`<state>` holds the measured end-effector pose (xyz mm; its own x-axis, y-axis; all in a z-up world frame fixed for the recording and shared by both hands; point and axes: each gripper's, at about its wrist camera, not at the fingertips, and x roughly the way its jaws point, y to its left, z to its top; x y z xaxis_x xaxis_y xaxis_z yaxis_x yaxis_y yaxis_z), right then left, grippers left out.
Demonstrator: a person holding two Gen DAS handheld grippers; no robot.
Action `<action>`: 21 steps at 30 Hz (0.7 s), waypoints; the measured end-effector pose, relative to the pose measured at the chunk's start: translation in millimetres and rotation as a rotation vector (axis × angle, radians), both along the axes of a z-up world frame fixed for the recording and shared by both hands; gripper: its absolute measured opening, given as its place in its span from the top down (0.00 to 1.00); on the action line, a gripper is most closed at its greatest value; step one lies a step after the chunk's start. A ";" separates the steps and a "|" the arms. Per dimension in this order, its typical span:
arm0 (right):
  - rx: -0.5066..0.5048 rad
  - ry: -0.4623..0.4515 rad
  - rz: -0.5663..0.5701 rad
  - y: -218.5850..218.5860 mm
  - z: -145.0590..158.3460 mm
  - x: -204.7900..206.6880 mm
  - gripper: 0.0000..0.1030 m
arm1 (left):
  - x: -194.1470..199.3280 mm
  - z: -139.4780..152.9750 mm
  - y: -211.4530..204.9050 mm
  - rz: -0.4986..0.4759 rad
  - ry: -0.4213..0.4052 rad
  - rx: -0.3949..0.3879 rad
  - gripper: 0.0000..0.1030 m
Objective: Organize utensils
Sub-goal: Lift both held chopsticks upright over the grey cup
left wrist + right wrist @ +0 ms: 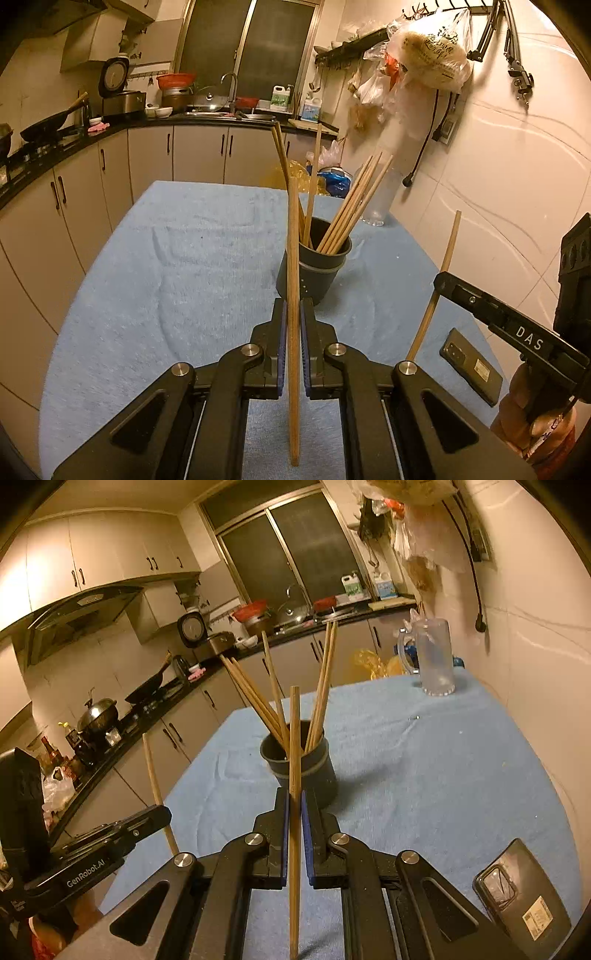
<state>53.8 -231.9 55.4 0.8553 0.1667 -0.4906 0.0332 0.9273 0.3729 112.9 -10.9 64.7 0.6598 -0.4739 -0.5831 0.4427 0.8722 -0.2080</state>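
Chopsticks everywhere, so here's the rundown with the dark cup (314,266) as your reference point. It stands upright on the blue towel (184,258) covering the tabletop, and it's already got a bunch of wooden chopsticks (351,206) fanned out of its mouth, some leaning one way, some the other.

Your left tool (293,314) sits just on your side of the cup. Its blue pads are pinched almost together on a single chopstick (293,258), which stands close to upright, top end level with the cup's rim area and bottom end hanging down past the fingers.

Your right tool (294,805) is doing the same thing: pads nearly closed on its own chopstick (294,738), also near vertical, lined up right in front of the cup (299,764). From the left wrist view you can see that second tool (443,282) off to the right of the cup, well apart from it, with its stick (439,280) tilted a bit.

Phone (524,893) lies flat on the towel, to the right of the cup and nearer to you. Clear plastic pitcher (436,661) stands beyond the cup, at the far right edge of the tabletop near the wall.
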 end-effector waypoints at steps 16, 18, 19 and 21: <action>0.028 -0.028 -0.019 -13.1 8.1 -4.6 0.93 | -4.6 5.6 0.5 0.002 -0.022 -0.015 0.94; 0.031 -0.027 -0.020 -14.4 7.5 -4.7 0.93 | -3.8 6.8 1.1 0.002 -0.020 -0.019 0.94; 0.034 -0.027 -0.021 -15.0 7.4 -4.9 0.93 | -4.2 7.6 1.8 0.002 -0.023 -0.019 0.94; 0.035 -0.027 -0.021 -14.6 8.1 -4.8 0.93 | -4.5 9.0 2.2 0.004 -0.025 -0.020 0.94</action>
